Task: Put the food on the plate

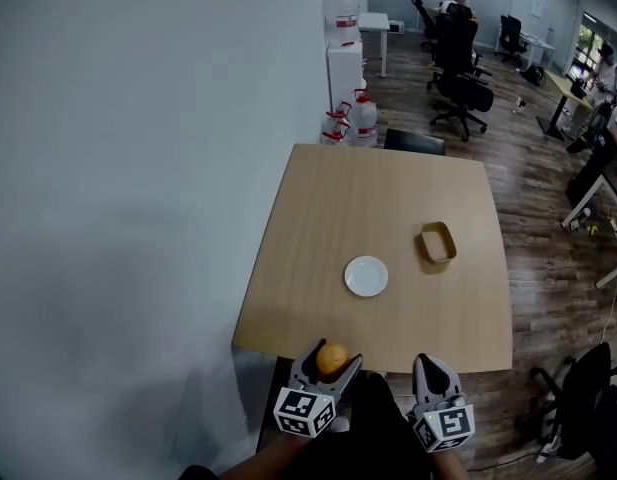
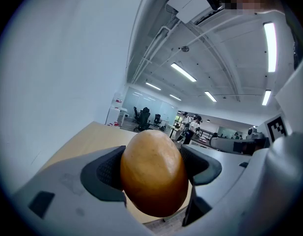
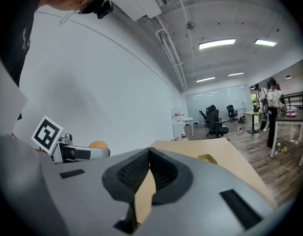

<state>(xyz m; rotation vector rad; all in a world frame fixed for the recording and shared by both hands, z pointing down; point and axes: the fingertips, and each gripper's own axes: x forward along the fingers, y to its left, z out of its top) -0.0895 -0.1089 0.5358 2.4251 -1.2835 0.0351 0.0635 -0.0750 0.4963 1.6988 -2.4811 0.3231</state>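
An orange, egg-shaped piece of food [image 1: 332, 358] [image 2: 153, 172] sits clamped between the jaws of my left gripper [image 1: 328, 362] [image 2: 153, 173], held just over the table's near edge. In the right gripper view the same orange food [image 3: 98, 144] peeks above the left gripper at the left. A small white plate [image 1: 366, 276] lies empty on the wooden table [image 1: 318, 238], ahead of both grippers. My right gripper [image 1: 434, 372] [image 3: 147, 173] is shut with nothing in it, its pads meeting at the tips, at the near edge right of the left one.
A shallow yellow-brown tray [image 1: 438, 243] [image 3: 207, 158] lies on the table right of the plate. A white wall runs along the left. Beyond the table stand water jugs [image 1: 361, 115], white boxes and office chairs [image 1: 463, 73]; people are at desks far back.
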